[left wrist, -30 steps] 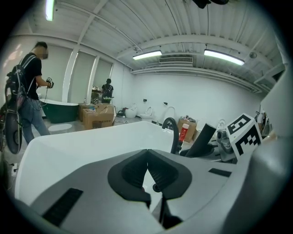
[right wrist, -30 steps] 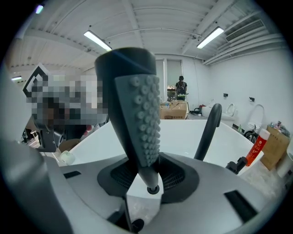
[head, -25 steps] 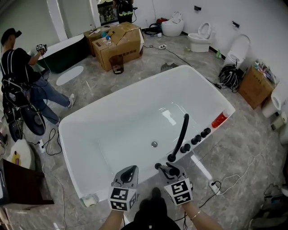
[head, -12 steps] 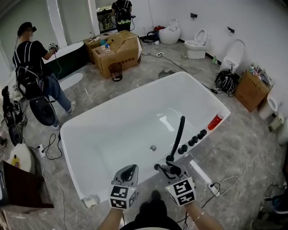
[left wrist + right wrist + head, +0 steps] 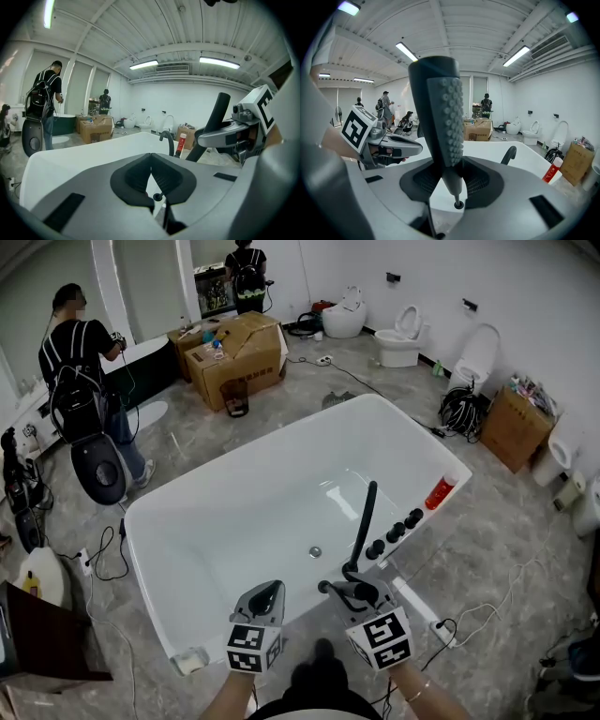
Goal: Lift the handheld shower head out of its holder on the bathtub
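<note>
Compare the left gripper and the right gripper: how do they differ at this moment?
The right gripper holds the black shower head between its jaws, while the left gripper holds nothing. The right gripper's jaws stand apart by the width of the handle, while the left gripper's jaws are closed together. Both point toward the bathtub.

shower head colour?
Shower head: black body, grey studded spray face; clearest in the right gripper view.
</note>
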`<control>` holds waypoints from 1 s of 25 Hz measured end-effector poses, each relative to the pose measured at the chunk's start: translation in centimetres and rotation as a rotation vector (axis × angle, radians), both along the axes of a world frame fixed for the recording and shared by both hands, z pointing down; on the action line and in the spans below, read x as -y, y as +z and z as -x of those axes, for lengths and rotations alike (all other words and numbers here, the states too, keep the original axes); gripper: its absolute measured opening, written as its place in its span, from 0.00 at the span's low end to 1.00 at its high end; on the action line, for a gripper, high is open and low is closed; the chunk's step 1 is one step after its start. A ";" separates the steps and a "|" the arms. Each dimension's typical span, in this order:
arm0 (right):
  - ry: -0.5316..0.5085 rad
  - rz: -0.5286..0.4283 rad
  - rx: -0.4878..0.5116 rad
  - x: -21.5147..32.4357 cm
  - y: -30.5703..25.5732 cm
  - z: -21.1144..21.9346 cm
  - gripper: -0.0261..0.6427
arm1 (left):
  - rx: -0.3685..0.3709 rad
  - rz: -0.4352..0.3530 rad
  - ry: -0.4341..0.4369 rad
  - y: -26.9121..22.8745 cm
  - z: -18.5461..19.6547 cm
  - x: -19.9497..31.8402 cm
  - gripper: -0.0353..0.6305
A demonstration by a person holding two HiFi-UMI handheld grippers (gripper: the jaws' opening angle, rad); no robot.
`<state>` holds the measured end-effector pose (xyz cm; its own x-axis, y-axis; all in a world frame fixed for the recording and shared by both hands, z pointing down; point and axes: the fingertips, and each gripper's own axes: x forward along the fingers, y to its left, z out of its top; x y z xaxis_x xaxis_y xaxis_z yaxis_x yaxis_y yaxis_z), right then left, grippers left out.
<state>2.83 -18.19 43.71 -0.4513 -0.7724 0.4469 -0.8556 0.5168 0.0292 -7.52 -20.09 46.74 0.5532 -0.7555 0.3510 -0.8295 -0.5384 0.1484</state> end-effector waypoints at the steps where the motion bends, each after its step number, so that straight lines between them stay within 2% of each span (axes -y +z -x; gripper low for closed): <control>1: 0.000 -0.003 0.001 -0.2 -0.3 0.0 0.25 | -0.001 -0.001 0.000 -0.2 0.0 -0.2 0.08; 25: 0.003 -0.041 0.031 -2.2 -3.6 1.5 0.25 | 0.000 -0.029 -0.007 -1.6 1.5 -1.8 0.08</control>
<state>1.38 -16.03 40.13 -0.4622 -0.7912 0.4005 -0.8578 0.5134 0.0244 -9.00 -18.31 45.16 0.5480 -0.7692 0.3288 -0.8332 -0.5368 0.1330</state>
